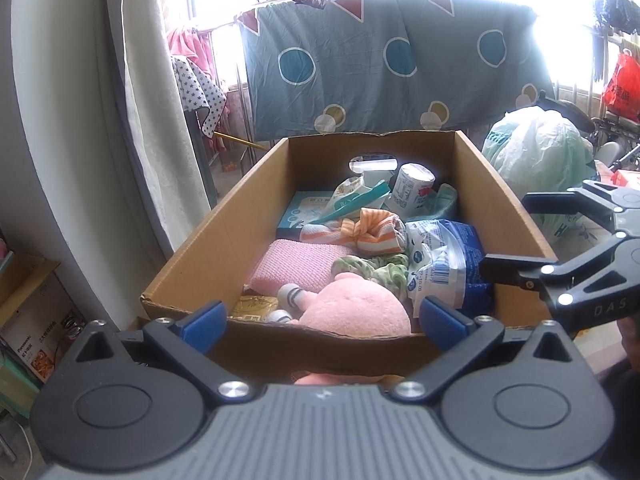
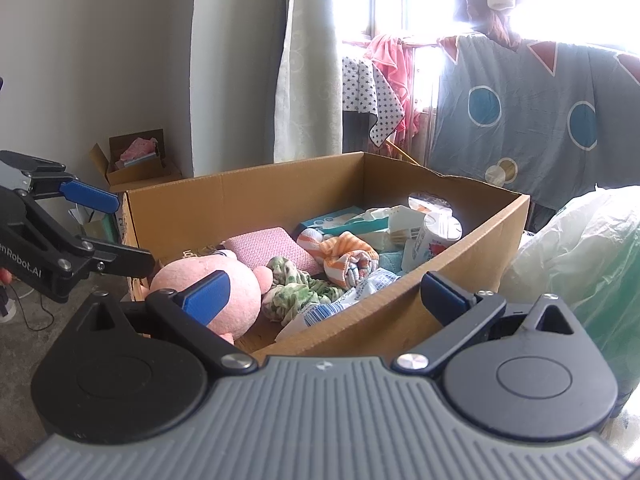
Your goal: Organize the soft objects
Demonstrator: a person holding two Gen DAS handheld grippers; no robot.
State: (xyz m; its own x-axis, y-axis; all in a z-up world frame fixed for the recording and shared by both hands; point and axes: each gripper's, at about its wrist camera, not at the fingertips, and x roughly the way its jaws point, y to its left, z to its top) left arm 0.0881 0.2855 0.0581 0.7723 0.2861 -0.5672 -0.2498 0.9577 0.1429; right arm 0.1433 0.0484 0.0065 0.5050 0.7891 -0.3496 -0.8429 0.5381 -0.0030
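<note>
An open cardboard box (image 1: pixel 192 252) (image 2: pixel 240 196) holds a round pink plush toy (image 1: pixel 356 312) (image 2: pixel 244 292) at its near end. Behind the toy lie a pink knitted pad (image 1: pixel 292 266) (image 2: pixel 264 248), a green floral scrunchie (image 1: pixel 376 268) (image 2: pixel 296 284) and an orange-striped cloth (image 1: pixel 360 232) (image 2: pixel 344 258). My left gripper (image 1: pixel 322 320) (image 2: pixel 120 230) is open at the box's near wall, facing the plush. At the box's right wall my right gripper (image 2: pixel 326 296) (image 1: pixel 512 234) is open too. Neither holds anything.
Also in the box: a blue-white packet (image 1: pixel 440 264), a white tub (image 1: pixel 412 188) and a teal carton (image 1: pixel 308 212). A full plastic bag (image 1: pixel 536 152) (image 2: pixel 580 260) sits right of it. A spotted sheet (image 1: pixel 380 68) hangs behind. Smaller cartons (image 2: pixel 136 160) (image 1: pixel 36 328) stand by the wall.
</note>
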